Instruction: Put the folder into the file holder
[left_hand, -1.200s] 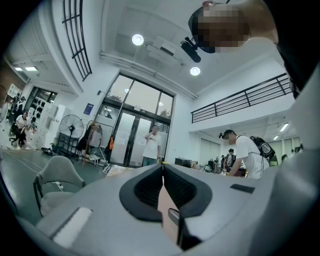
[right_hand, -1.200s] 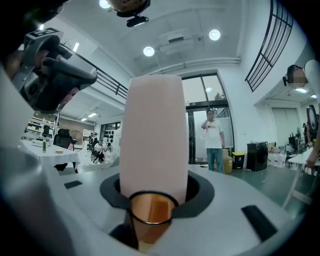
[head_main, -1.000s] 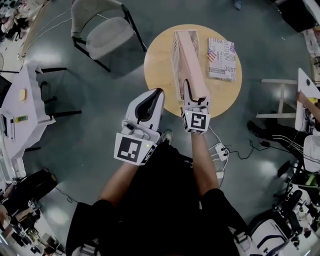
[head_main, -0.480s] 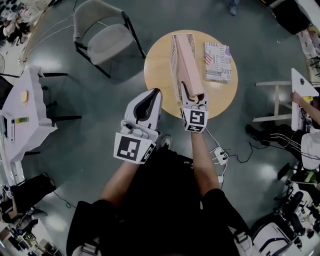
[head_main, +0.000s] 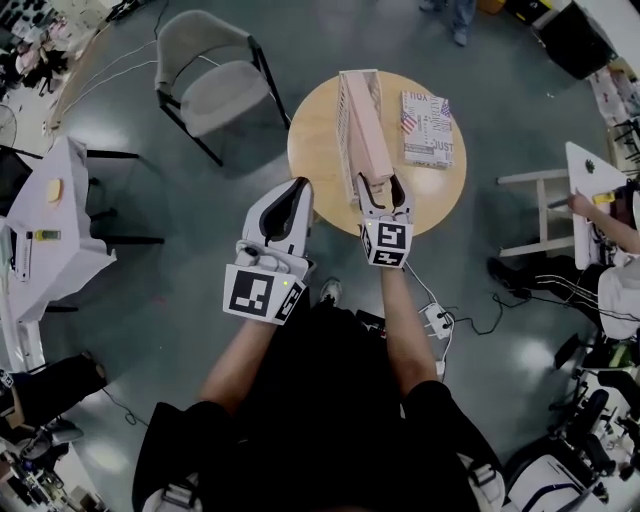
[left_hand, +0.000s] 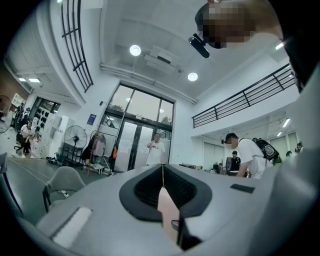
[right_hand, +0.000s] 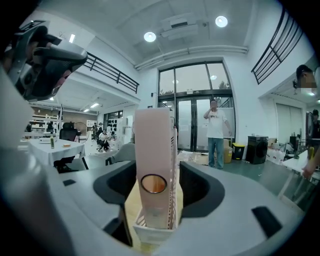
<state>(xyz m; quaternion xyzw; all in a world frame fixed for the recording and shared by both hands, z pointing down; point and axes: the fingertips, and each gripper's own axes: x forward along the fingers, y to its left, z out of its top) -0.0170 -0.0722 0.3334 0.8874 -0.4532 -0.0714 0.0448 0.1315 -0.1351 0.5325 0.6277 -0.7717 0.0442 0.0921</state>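
1. The pink folder (head_main: 362, 125) stands upright on its edge inside the white mesh file holder (head_main: 344, 118). The holder rests on the round wooden table (head_main: 312, 155), just left of a printed book (head_main: 427, 128).
2. The right gripper (head_main: 383, 186) is held at the near end of the folder. Its jaws are opening and stand wide, one on each side of the spine. In the right gripper view a gap shows at each pad, so the folder is not being pressed.
3. The left gripper (head_main: 298, 190) is closed, with nothing gripped at its tips. It is held off the table's near-left edge, well apart from the holder.
4. The placing is judged to be all but done. The step in hand is taken to be the release and the withdrawal.
5. The jaws are best kept fully spread and drawn straight back toward the near side, in line with the folder. That way neither pad is caught on the spine or the mesh wall.
6. Sideways drift is to be avoided, because the tall, narrow holder could be tipped or dragged toward the table's near edge.
7. Whether the folder's lower edge is fully seated on the holder's floor cannot be told, so this should be checked once the gripper is clear.
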